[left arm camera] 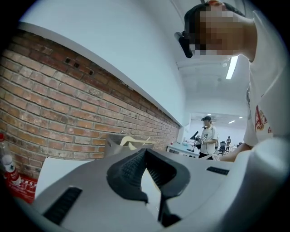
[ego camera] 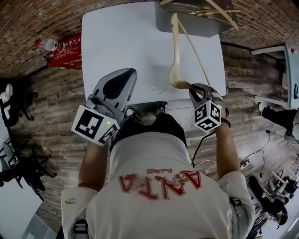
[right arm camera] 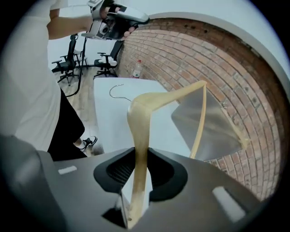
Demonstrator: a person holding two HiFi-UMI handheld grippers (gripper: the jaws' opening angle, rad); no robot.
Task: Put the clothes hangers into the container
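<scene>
Hanger clamped in my right tool, held above the counter. The container ahead of that tool already holds other hangers. My left tool is clenched on nothing. This one is not yet dropped in.

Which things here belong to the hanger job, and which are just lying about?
Job: hanger in right gripper; container; stored hangers.
Lying about: bottle; red package; chairs.
</scene>
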